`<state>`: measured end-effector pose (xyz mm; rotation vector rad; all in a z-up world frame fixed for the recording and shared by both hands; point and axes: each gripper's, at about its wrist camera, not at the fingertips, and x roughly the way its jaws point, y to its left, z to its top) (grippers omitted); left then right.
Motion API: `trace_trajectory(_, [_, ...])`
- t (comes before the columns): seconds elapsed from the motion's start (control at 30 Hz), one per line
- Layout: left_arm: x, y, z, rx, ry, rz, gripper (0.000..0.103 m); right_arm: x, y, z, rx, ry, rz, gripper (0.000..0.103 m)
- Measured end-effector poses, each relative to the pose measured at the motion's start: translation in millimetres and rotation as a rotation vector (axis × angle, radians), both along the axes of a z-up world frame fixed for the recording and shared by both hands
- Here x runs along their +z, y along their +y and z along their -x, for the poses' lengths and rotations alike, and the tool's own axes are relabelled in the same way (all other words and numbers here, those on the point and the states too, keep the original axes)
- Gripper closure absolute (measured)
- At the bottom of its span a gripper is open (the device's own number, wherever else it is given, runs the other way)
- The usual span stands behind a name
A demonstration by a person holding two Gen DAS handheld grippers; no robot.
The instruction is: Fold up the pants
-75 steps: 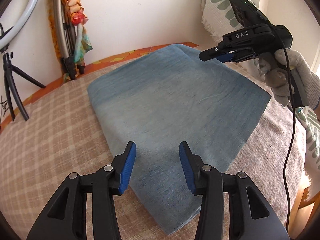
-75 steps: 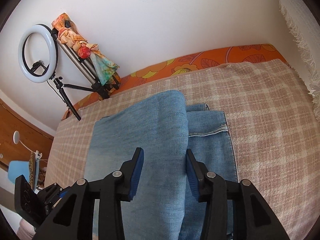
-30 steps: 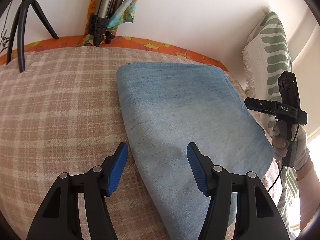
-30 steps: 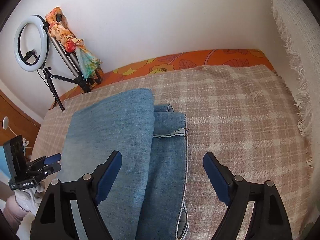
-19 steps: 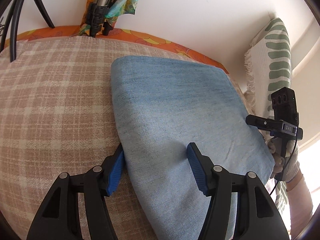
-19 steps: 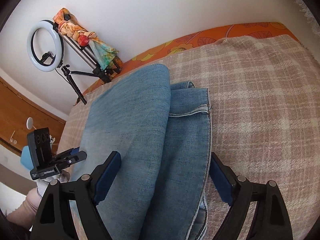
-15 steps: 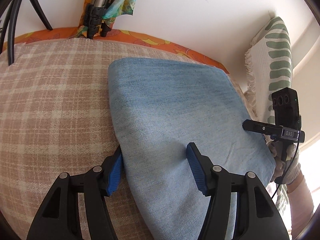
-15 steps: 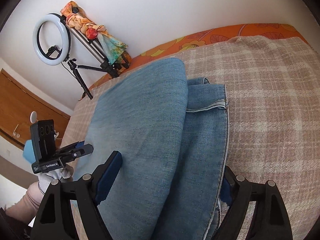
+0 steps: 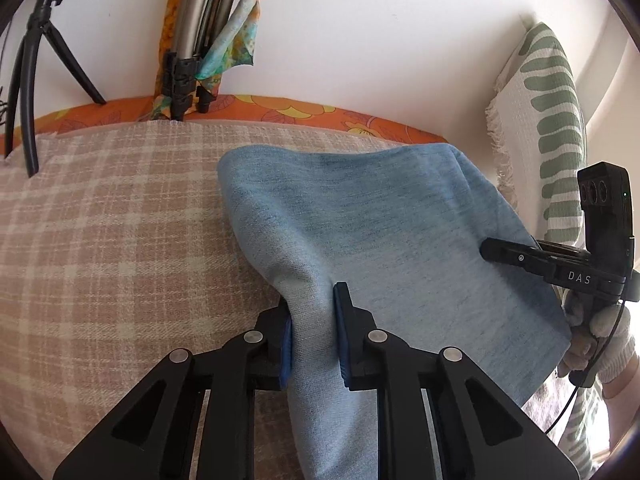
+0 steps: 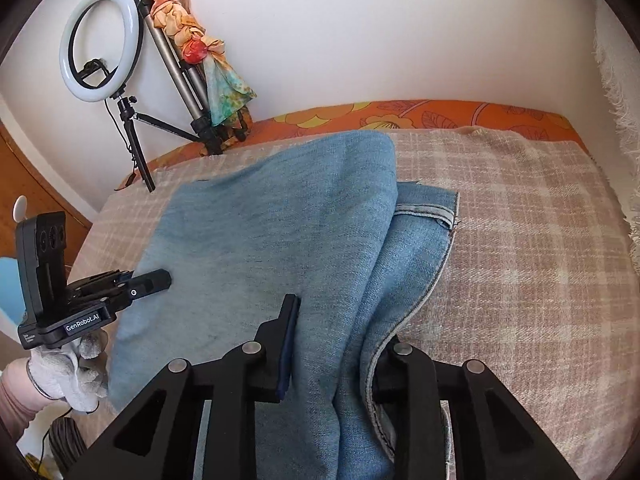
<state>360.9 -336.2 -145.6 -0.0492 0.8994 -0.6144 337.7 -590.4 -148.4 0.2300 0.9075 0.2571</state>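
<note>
Hem stitching at 2 o'clock shows only in right view; both grippers, left gripper (image 9: 313, 334) and right gripper (image 10: 334, 344), closing, pinch bunched blue pants (image 9: 384, 224).

There are two cameras, one on each gripper, and each looks forward and down along its own two black fingers. The left wrist view sits very close above the left gripper (image 9: 312, 336) and looks over the blue pants (image 9: 380, 232) toward the white wall. The right gripper (image 9: 520, 256) shows at its right edge. The right wrist view sits just as close behind the right gripper (image 10: 340, 344) and looks over the same pants from the other end. The left gripper (image 10: 136, 284) shows at its left edge. Both views share the pants, the checked blanket (image 9: 100, 240), the orange bed edge (image 10: 440, 114) and the tripod with a scarf (image 10: 196, 56). Both pictures bend at the edges.
</note>
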Motion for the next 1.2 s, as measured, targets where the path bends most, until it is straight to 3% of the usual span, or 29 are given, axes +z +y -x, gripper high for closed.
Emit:
trace_trajectory(0.13, [16,-6,6,-0.030,-0.060,-0.002,0.089,18,5,10,-0.011,-0.062,0.049,0.084])
trace_trajectory(0.43, [45,-23,3,-0.071,-0.146,0.002,0.090,46,6,20,-0.046,-0.154,0.142,0.086])
trace_trajectory(0.73, [75,-60,-29,-0.070,-0.206,0.007,0.090,73,-23,-5,-0.132,-0.218,0.191,0.087])
trace_trajectory(1.0, [75,-91,-74,-0.030,-0.203,-0.022,0.090,68,-43,-51,-0.187,-0.229,0.248,0.087])
trace_trajectory(1.2, [50,-113,-95,-0.001,-0.189,-0.086,0.090,42,-55,-84,-0.214,-0.182,0.231,0.087])
